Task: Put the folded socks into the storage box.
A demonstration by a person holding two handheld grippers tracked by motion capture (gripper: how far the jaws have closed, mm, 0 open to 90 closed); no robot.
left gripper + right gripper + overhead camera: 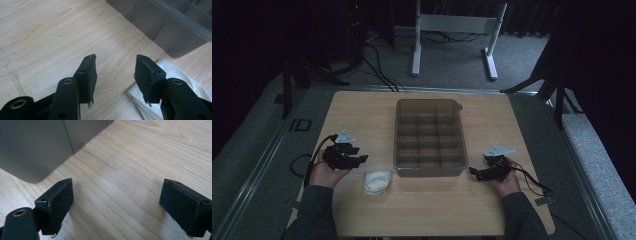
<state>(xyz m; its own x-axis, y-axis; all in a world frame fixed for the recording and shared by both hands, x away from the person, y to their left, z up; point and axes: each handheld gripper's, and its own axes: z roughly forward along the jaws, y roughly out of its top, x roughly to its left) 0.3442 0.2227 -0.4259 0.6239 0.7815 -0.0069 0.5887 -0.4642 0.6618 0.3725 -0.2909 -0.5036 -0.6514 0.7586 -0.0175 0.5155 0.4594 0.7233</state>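
The step in hand looks like the very start: both claws rest at the near edge and nothing is gripped. The light wood-grain rectangular worktop (362,115) carries a grey translucent plastic organiser box with a grid of small compartments (430,136) at its centre, and as far as the dim high view allows, every compartment seems empty. Just off the box's near-left corner, at about seven o'clock from it, lies a small crumpled white cloth (377,181), flat on the wood and apart from the box wall.

The left claw (356,159) sits at nine o'clock from that cloth, its jaws apart with bare wood between them; in the left gripper view the cloth (175,75) lies beside and under the right-hand jaw. The right claw (475,173) rests at four o'clock from the box, jaws wide apart over bare wood.

The next move likely calls for the left claw to shift toward the cloth, centre it between the jaws and close.

Around the worktop: grey carpet, black cables, a white frame leg (416,40) at twelve o'clock, darkness beyond.
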